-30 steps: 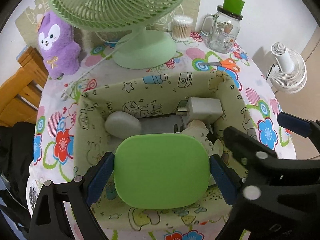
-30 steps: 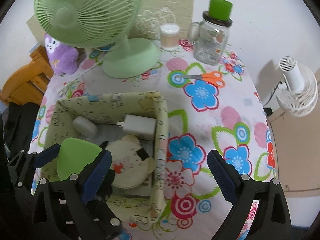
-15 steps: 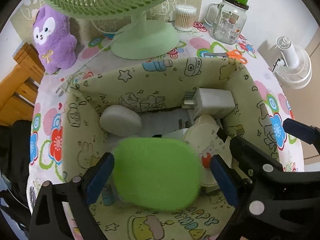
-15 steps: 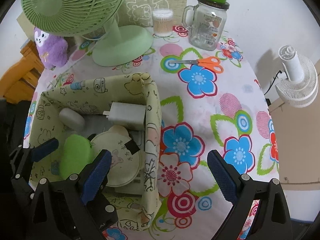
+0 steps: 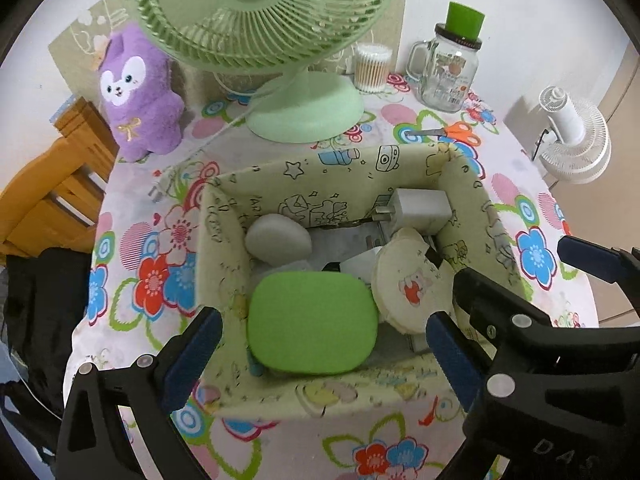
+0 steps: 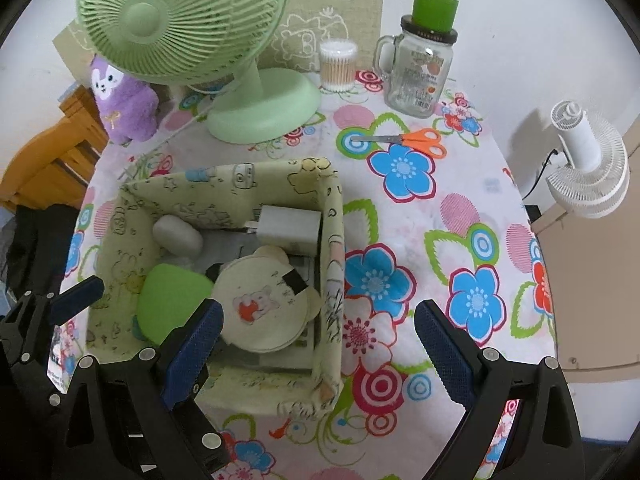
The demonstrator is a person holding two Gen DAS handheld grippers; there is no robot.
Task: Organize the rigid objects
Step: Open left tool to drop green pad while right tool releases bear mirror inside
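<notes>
Jaws of the left gripper (image 5: 320, 340) opening wide, pads clear of the green case (image 5: 312, 322) lying loose between them; jaws of the right gripper (image 6: 318, 340) spread wide over the flowered tabletop (image 6: 460, 216), empty. Green case resting flat in the near end of the fabric box (image 5: 224, 248), leaning on a round cream pouch (image 5: 412, 284) to its right, with a grey pebble-shaped case (image 5: 278, 238) and a white charger (image 5: 420, 210) toward the far wall.

Judged light and stiff; smooth rounded shell, likely slippery under hard pads; best taken across the two long flat edges, squarely, not at the curved corners. Box walls soft and floppy, apt to fold if nudged; poor support for anything leaned on them. Scissors (image 6: 408, 140) on the tabletop stiff and thin, lying flat, hard to get under; better pinched at the orange handles. Glass jar (image 6: 420, 68) heavy and breakable.

Hidden: underside of the green case and whatever sits beneath it; a dark item and something white between case and pouch, too covered to name; box floor mostly buried; near box wall partly behind the left gripper; right gripper overlapping the lower right corner in the left wrist view.
</notes>
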